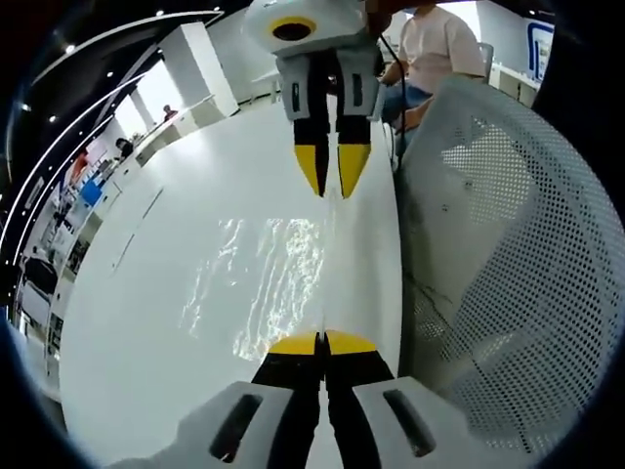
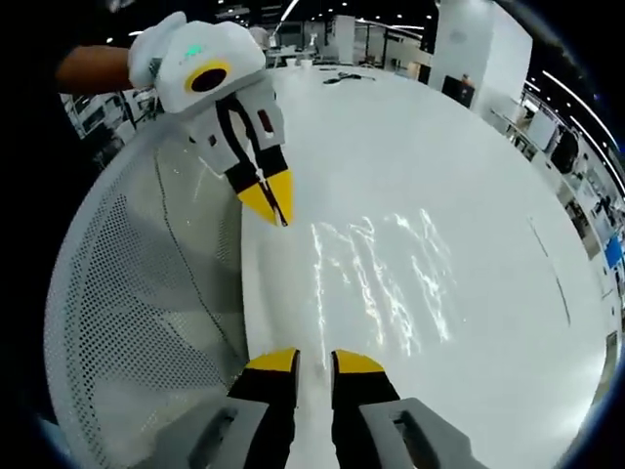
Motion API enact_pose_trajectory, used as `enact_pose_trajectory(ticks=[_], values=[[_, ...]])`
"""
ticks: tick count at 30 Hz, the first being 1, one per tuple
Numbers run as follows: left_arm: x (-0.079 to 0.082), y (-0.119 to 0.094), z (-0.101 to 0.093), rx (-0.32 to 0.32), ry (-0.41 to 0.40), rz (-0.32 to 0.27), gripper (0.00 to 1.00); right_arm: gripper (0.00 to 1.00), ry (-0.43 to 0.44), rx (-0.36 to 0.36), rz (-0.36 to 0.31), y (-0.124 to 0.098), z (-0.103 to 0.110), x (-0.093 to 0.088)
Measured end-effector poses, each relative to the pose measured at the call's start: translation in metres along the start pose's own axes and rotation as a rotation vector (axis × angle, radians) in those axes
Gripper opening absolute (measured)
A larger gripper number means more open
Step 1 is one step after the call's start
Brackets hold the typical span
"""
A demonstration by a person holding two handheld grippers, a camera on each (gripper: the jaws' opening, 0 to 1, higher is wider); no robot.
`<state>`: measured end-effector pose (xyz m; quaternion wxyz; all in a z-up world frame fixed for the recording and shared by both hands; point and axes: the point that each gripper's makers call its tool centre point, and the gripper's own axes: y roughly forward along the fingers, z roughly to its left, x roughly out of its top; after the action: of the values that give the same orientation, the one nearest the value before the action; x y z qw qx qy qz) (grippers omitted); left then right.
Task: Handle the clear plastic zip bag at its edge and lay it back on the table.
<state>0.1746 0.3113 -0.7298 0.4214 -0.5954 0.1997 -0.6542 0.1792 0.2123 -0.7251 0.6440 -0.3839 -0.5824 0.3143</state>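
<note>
glinting crinkled clear zip bag (image 1: 259,278)

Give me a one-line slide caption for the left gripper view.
Left gripper, jaws closed on the near edge of a clear zip bag on the white table, faces the right gripper.

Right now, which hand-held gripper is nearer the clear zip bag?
Left, narrowly. The left hand-held gripper, shut, meets the zip bag at its edge; the right hand-held gripper, open, sits just off it.
</note>
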Motion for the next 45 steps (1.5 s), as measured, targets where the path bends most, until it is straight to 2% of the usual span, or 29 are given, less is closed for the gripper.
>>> enact_pose_trajectory(ticks=[3, 7, 19, 26, 40, 45], values=[[-0.001, 0.0, -0.001, -0.003, 0.008, 0.004, 0.0, 0.14, 0.035, 0.009, -0.029, 0.0, 0.0, 0.005], [-0.002, 0.002, -0.002, -0.002, 0.019, 0.007, 0.0, 0.14, 0.04, 0.006, -0.051, -0.001, -0.001, 0.012], [0.005, 0.002, -0.002, 0.007, 0.062, -0.007, 0.0, 0.13, 0.057, -0.014, -0.063, 0.002, -0.006, 0.031], [0.011, 0.002, 0.001, 0.012, 0.043, -0.034, 0.0, 0.13, 0.048, 0.001, -0.055, 0.007, -0.002, 0.035], [0.018, 0.0, 0.002, 0.031, 0.07, -0.062, 0.0, 0.12, 0.042, 0.023, -0.026, 0.012, 0.004, 0.034], [0.019, 0.0, 0.001, 0.033, 0.143, -0.068, 0.0, 0.12, 0.055, 0.023, -0.019, 0.011, 0.001, 0.033]])
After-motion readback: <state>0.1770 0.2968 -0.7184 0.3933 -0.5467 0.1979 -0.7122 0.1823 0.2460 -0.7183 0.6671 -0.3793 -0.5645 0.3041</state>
